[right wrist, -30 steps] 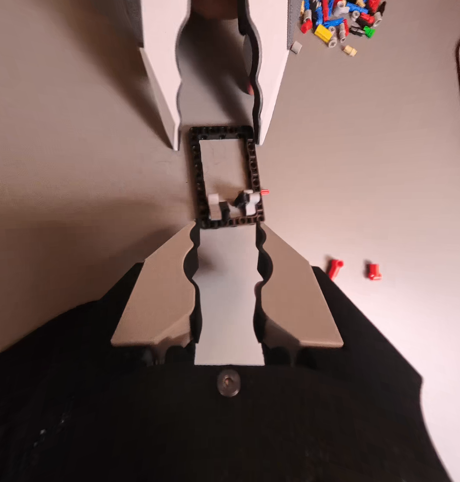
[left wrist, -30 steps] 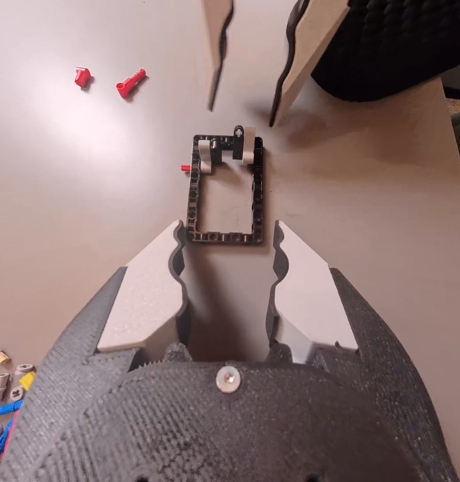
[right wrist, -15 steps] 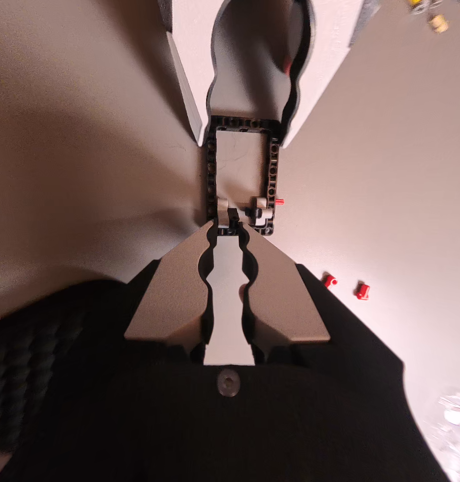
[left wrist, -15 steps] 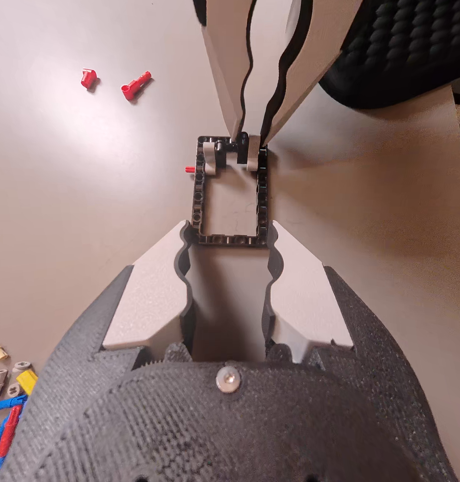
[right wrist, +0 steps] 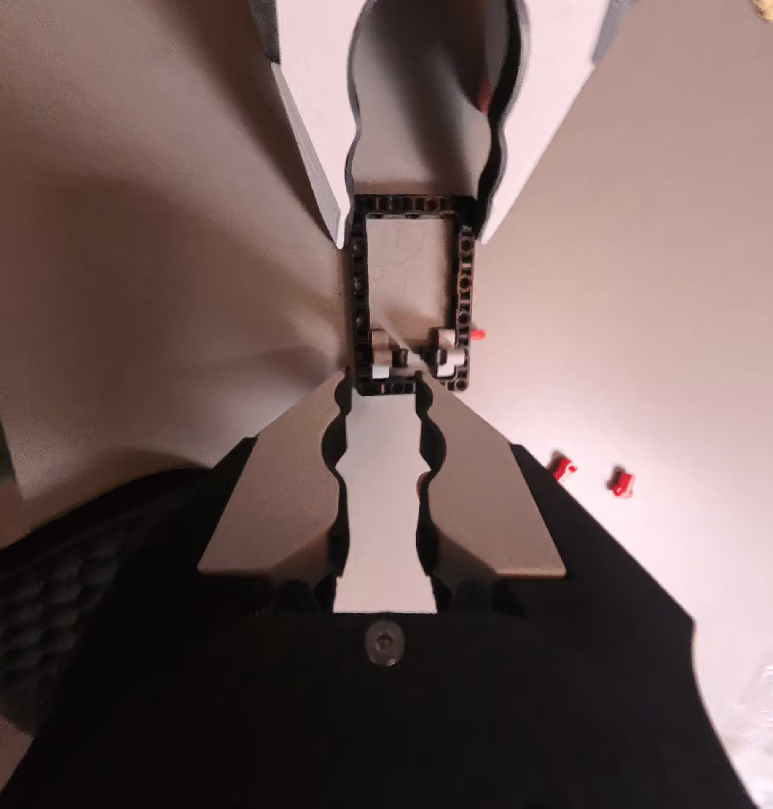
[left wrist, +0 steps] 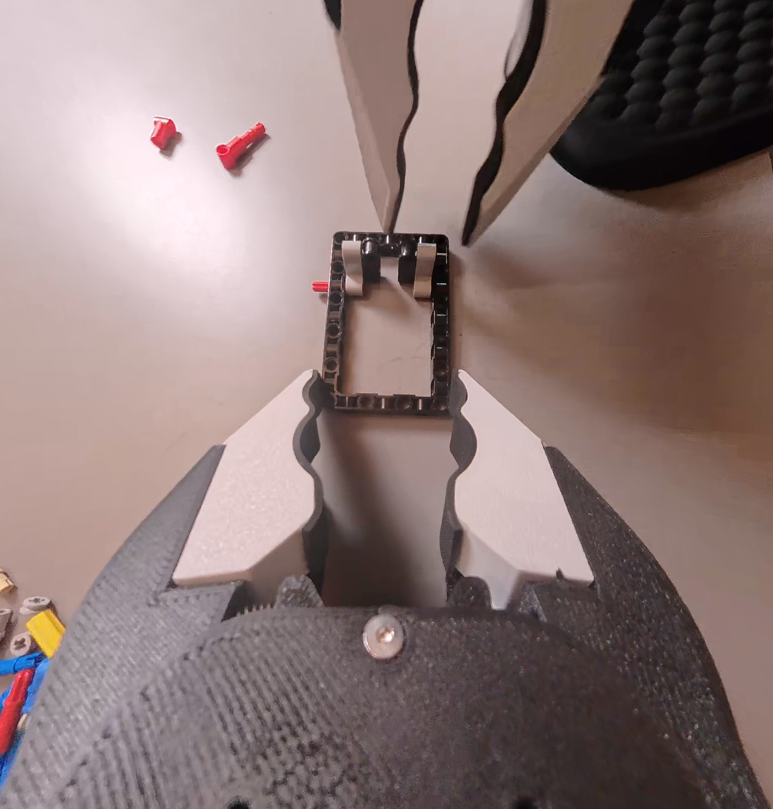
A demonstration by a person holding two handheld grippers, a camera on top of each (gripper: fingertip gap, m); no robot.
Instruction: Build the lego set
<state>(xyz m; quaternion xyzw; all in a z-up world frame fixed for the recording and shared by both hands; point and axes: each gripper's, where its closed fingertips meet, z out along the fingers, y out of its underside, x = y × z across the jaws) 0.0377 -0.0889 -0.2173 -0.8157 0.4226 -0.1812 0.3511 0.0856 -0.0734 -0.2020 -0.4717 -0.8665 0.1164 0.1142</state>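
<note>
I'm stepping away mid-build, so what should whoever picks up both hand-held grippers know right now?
Left hand-held gripper: fingers against both sides of the black frame's near end, bracing it flat on the table.
Right hand-held gripper: open, empty, tips at the frame's far end.
Done: two grey pieces and a red pin sit at that end.
Left: two loose red pieces lie beside the frame, with a parts pile by the left gripper.
</note>
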